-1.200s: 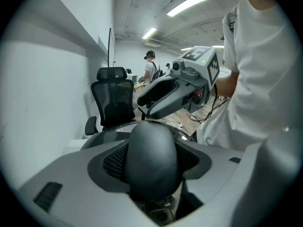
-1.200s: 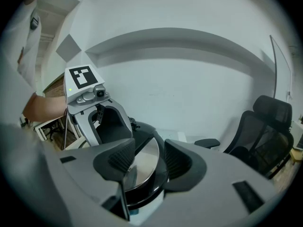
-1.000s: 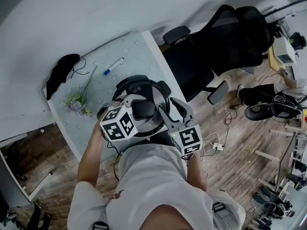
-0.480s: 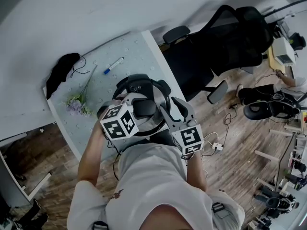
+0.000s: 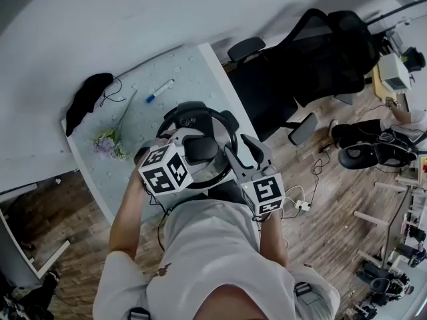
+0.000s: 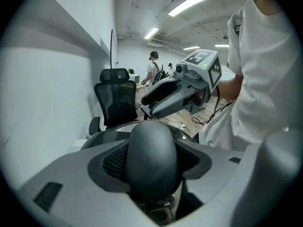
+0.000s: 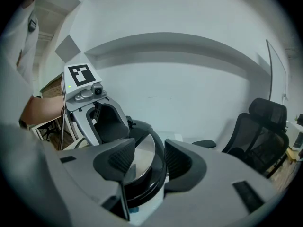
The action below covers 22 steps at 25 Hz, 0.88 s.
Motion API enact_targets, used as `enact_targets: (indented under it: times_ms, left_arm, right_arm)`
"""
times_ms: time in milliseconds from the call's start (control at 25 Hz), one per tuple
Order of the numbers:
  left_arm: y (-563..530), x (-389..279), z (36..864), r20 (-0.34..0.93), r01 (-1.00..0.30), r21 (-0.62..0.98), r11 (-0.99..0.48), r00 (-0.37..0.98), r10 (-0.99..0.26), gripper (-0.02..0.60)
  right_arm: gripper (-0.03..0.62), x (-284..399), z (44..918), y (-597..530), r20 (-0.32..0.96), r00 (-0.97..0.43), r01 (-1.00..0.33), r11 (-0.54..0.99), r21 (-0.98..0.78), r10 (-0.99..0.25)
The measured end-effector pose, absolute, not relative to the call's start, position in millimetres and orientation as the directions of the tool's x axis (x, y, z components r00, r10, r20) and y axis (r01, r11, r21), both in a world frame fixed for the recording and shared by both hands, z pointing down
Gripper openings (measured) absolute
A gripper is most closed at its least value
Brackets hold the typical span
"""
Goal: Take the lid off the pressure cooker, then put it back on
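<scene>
Tabletop [image 5: 137, 129]; lid knob [image 6: 151, 157] blocks left tool's [image 5: 197, 149] view.

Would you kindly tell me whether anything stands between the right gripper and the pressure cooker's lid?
Nothing visible does: the right gripper, jaws open, faces the lid directly at its rim, while the left gripper grips the knob farther in.

On the pale tabletop [image 5: 181, 71] stands the pressure cooker [image 5: 227, 121], its lid [image 5: 216, 137] on top. The left tongs [image 5: 191, 143] reach onto the black knob [image 5: 201, 151]; the right tongs [image 5: 241, 151] hover at the cooker's right edge. A blue marker [image 5: 158, 91], a flower sprig [image 5: 109, 142] and a black cloth [image 5: 85, 101] lie farther along.
</scene>
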<state>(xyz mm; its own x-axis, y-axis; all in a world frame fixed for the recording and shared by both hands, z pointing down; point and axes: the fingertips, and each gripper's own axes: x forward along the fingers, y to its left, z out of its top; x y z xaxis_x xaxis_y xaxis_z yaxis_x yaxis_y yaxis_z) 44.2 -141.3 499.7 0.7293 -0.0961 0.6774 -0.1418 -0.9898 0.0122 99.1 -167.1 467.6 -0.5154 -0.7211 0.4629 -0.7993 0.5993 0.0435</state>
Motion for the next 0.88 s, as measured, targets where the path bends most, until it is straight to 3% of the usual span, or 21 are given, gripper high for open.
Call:
enact_targets:
  times_ms: [880]
  left_arm:
    - [-139,48,485,0.662,-0.202,-0.009,-0.979,0.733,-0.157,0.275]
  right_arm:
    - [0.196,103,453,-157,0.423,-0.540,-0.787,0.615,0.053,-0.727]
